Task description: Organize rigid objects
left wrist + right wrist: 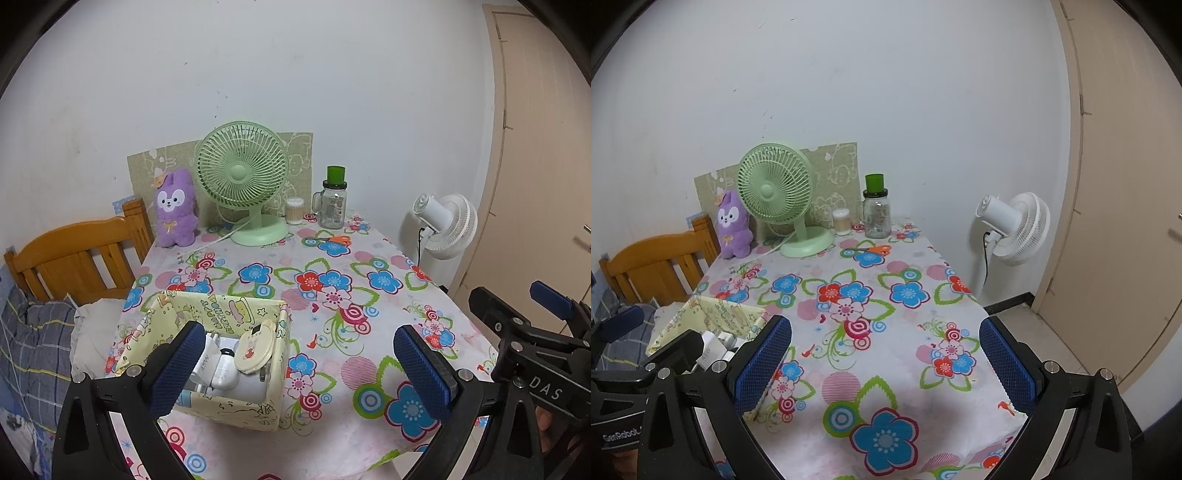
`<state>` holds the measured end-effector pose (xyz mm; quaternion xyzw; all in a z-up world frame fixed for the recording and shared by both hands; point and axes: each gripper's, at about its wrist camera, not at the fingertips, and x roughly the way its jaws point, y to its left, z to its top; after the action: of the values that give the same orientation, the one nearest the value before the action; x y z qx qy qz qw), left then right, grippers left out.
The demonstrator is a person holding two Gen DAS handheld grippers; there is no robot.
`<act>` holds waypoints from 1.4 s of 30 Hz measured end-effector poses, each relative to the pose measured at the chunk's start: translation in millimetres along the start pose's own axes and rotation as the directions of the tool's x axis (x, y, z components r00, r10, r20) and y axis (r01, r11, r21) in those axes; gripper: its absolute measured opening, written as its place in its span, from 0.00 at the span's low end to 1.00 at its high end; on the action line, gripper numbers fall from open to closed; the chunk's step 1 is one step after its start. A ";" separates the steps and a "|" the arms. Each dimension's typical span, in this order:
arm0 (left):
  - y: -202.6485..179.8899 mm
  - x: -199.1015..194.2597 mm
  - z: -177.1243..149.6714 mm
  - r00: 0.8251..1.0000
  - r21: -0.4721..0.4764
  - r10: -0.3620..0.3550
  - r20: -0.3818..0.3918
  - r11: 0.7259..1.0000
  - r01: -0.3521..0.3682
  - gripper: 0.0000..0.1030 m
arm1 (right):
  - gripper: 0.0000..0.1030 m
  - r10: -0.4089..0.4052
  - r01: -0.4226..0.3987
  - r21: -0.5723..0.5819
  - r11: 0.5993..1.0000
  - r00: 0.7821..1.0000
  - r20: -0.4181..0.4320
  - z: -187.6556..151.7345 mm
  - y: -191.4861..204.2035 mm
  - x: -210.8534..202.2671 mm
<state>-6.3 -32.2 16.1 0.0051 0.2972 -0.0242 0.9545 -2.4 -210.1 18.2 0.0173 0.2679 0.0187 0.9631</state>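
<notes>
A pale yellow patterned storage box [225,410] sits on the near left of the floral tablecloth [332,295]. Inside it lie a round cream case [255,347] and white chargers [221,369]. My left gripper [299,369] is open and empty, its left finger in front of the box. The box also shows in the right wrist view [701,314], at the left. My right gripper [886,365] is open and empty above the bare near part of the cloth. Orange scissors [338,239] lie near the far edge.
At the back stand a green desk fan [243,181], a purple plush [175,208], a cotton-swab tub [294,210] and a glass jar with a green cup on top [332,199]. A wooden chair [74,254] is left, a white floor fan [447,225] right.
</notes>
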 end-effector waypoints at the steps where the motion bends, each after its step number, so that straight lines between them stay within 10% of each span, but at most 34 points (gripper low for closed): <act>1: 0.1 -0.1 -0.1 1.000 -0.002 0.001 0.000 1.000 -0.001 1.00 | 1.00 0.002 -0.002 -0.001 1.000 1.000 -0.001 0.1 0.3 0.4; 42: -1.3 3.0 -4.2 1.000 0.004 -0.012 -0.003 1.000 0.012 1.00 | 1.00 0.008 -0.008 0.005 1.000 1.000 0.018 -0.8 0.1 -6.1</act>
<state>-6.3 -33.6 10.9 0.0055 0.2988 -0.0304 0.9538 -8.0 -210.3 20.6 0.0208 0.2595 0.0217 0.9653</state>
